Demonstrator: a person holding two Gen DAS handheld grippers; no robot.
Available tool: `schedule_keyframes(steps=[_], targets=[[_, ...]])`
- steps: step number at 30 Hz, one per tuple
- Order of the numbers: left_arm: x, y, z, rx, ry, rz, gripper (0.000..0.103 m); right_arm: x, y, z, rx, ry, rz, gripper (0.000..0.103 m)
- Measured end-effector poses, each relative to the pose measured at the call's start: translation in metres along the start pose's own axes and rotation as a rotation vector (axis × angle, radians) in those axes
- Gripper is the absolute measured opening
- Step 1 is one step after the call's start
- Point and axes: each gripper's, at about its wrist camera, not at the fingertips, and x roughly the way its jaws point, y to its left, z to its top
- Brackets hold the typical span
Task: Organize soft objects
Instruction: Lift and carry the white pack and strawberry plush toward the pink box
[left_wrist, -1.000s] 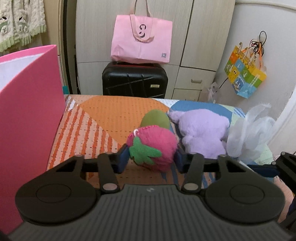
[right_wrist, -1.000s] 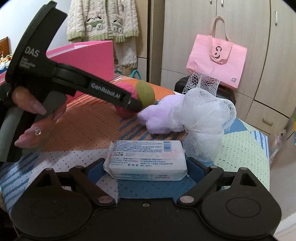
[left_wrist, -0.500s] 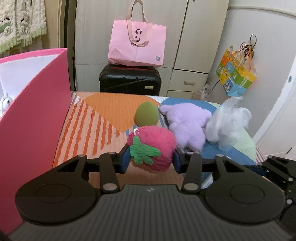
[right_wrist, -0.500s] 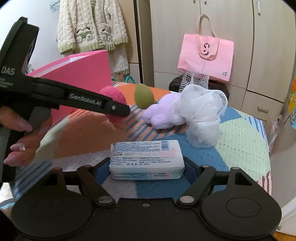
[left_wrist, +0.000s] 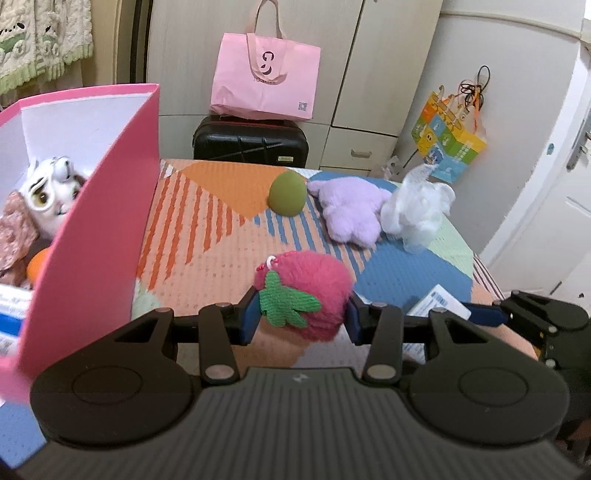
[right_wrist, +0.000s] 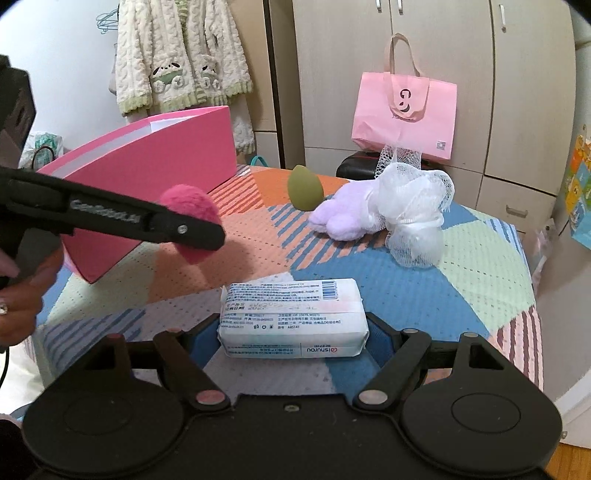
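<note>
Carrying a fuzzy pink strawberry plush (left_wrist: 306, 291), the left gripper (left_wrist: 300, 318) has its blue pads pressed into both sides of the toy, whose green felt leaf faces the camera; the squeeze looks light, which suits something that would only deform under more force. From the right wrist view the toy hangs clear of the bed (right_wrist: 480, 273), held up near the open corner of the pink box (left_wrist: 96, 236) standing at the bed's left side, probably so it can pass over the wall and drop in. That box already holds a white plush with big eyes (left_wrist: 50, 190), a floral cloth piece and something orange, so it reads as the collecting place for the soft things. The right gripper (right_wrist: 293, 336) has just been closing, and a white pack of tissues (right_wrist: 291, 319) sits between its jaws; the pads look to be against the pack's short ends, gripping across its width so the flat pack stays level. Not yet gathered, a green egg-shaped sponge (left_wrist: 287, 194), a lilac plush (left_wrist: 351, 210) and a white mesh bath pouf (left_wrist: 417, 212) lie close together at the far end of the bed, the pouf resting against the lilac toy.
</note>
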Motion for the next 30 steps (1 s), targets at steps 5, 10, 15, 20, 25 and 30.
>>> schedule_keyframes(steps=[5,10,15,20,25,30], targets=[[-0.023,0.003,-0.012,0.004,0.020,-0.022,0.044,-0.014,0.007,-0.005,0.012,-0.006,-0.010,0.083],[-0.046,0.007,-0.024,0.014,0.043,-0.044,0.044,-0.029,0.017,-0.008,0.027,-0.008,0.008,0.083],[-0.066,0.018,-0.033,0.007,0.085,-0.068,0.044,-0.038,0.032,-0.004,0.020,0.016,0.046,0.083],[-0.087,0.028,-0.040,0.008,0.116,-0.087,0.044,-0.047,0.049,0.003,0.005,0.044,0.102,0.083],[-0.107,0.038,-0.044,0.023,0.136,-0.078,0.044,-0.057,0.065,0.009,0.002,0.070,0.155,0.083],[-0.129,0.049,-0.047,0.043,0.127,-0.058,0.044,-0.065,0.083,0.016,-0.006,0.091,0.193,0.084]])
